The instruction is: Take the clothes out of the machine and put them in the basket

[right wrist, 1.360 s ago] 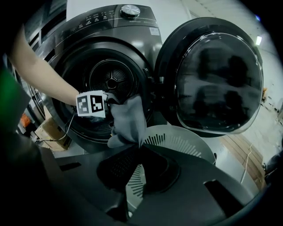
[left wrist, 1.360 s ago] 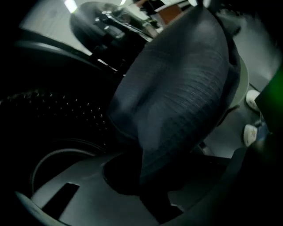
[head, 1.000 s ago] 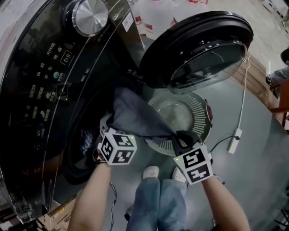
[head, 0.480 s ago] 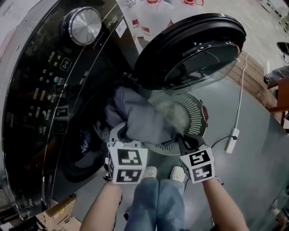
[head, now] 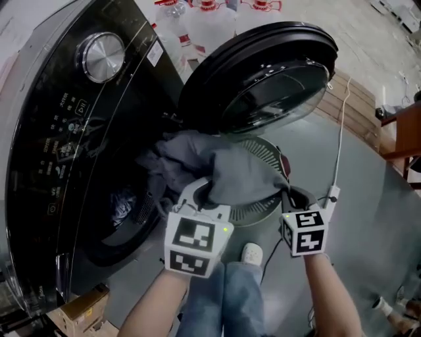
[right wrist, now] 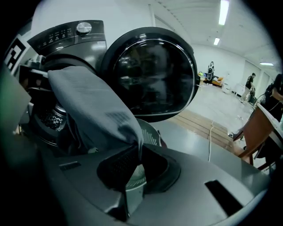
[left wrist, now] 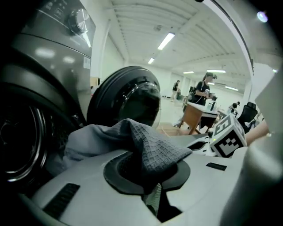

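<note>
A grey garment (head: 223, 168) hangs stretched between my two grippers, in front of the dark washing machine's drum opening (head: 128, 204). The left gripper (head: 200, 194) is shut on one bunched end of the garment (left wrist: 150, 148). At the garment's other end (right wrist: 95, 106) the right gripper (head: 296, 197) is shut on the cloth. Under the cloth stands the round slatted laundry basket (head: 263, 204), mostly covered by it. More dark clothes (head: 125, 204) lie inside the drum.
The machine's round door (head: 263, 72) stands swung open above the basket. A white cable with a plug (head: 337, 164) trails on the grey floor at right. Water jugs (head: 210, 20) stand behind the machine. A cardboard box (head: 82, 309) sits at bottom left. People stand far off in the hall.
Both grippers have drawn the garment out of the drum and toward the right, over the basket. The left gripper has risen and rolled; the cloth now spreads wider between them.
</note>
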`<state>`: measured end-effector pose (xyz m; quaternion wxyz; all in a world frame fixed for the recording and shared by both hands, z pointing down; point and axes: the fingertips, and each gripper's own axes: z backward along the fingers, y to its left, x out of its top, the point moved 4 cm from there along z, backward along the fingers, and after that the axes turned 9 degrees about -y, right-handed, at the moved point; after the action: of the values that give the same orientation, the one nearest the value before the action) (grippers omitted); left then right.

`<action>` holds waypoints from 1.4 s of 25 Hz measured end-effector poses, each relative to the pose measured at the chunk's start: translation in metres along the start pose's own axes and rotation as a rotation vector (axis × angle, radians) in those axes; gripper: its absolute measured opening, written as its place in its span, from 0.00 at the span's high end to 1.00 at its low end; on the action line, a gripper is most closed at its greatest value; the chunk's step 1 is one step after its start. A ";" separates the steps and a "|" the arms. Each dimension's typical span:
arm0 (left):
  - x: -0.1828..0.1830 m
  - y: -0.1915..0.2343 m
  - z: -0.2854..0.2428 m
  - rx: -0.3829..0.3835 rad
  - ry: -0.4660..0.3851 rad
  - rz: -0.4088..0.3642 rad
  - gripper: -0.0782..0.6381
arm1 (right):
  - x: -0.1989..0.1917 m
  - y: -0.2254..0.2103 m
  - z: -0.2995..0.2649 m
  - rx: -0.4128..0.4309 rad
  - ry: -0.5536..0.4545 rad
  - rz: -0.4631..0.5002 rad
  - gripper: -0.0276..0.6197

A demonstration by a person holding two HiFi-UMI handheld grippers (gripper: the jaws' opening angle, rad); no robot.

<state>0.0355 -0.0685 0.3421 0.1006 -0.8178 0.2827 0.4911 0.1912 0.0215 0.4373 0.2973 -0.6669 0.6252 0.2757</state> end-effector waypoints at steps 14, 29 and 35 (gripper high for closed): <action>0.008 -0.005 -0.003 -0.081 -0.005 0.058 0.83 | -0.020 0.012 0.008 0.034 -0.018 -0.079 0.48; 0.025 0.025 -0.016 -0.280 0.232 0.047 0.83 | -0.033 0.177 -0.046 0.330 0.003 -0.084 0.32; 0.025 0.035 -0.023 -0.386 0.305 0.018 0.83 | -0.049 0.182 -0.070 0.288 0.147 -0.120 0.77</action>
<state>0.0422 -0.1169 0.3360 -0.1055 -0.8840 0.2028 0.4079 0.0058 -0.0050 0.5113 0.3591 -0.6719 0.6374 0.1153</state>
